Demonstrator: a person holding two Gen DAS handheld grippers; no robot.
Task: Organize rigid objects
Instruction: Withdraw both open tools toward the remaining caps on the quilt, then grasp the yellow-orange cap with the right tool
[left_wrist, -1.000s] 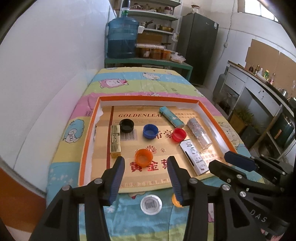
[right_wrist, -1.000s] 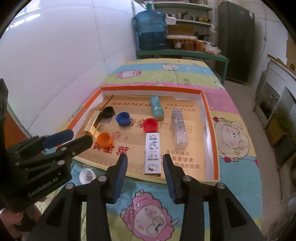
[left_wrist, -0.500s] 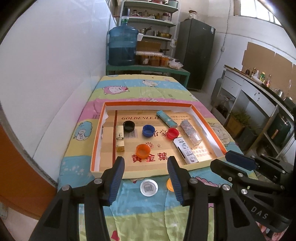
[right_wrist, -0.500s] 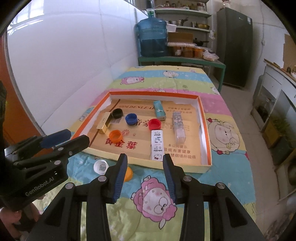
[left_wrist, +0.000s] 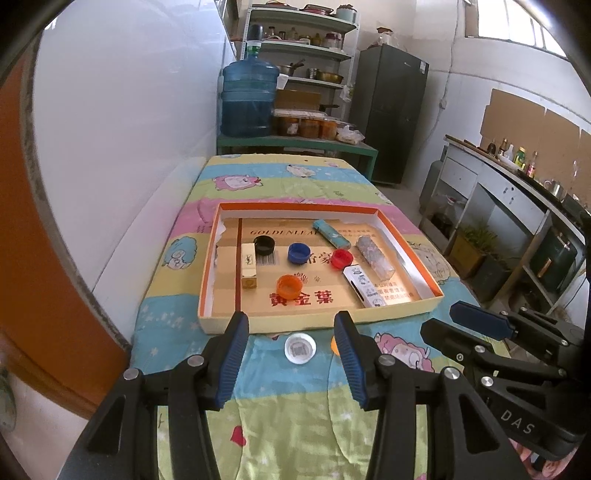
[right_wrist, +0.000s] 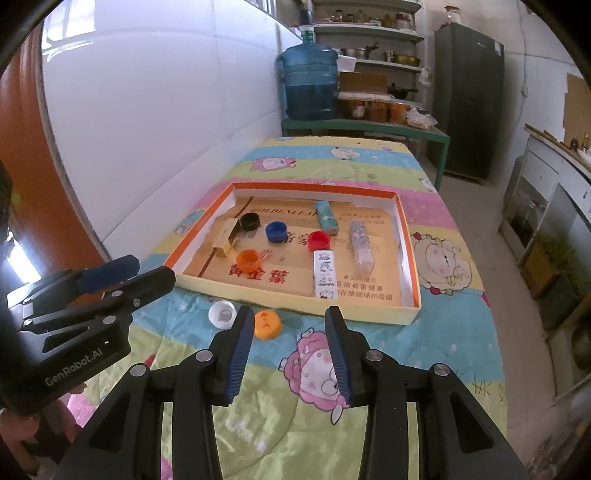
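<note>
- The left tool (left_wrist: 291, 332) hangs above the near end of the table (right_wrist: 369, 166), which is covered with a striped cartoon-sheep cloth; its blue-padded jaws stand wide apart and hold nothing.
- Between those jaws in the left wrist view, a white round plastic cap (left_wrist: 300, 348) lies on the cloth, just in front of the tray's near wall.
- Just right of it lies an orange round plastic lid (right_wrist: 267, 324), apart from the white cap.
- The shallow orange-rimmed cardboard tray (left_wrist: 406, 236) holds, from left: a gold rectangular box (left_wrist: 249, 265), a black round cap (left_wrist: 264, 245), an orange round cap (left_wrist: 289, 285), a blue round cap (left_wrist: 299, 253), a red round cap (left_wrist: 341, 259), a light-blue patterned tube (left_wrist: 331, 238), a white printed flat box (left_wrist: 364, 287) and a clear glittery tube (left_wrist: 374, 256).
- The right tool (right_wrist: 288, 325) hovers over the cloth near the tray's front wall, jaws spread wide and holding nothing.
</note>
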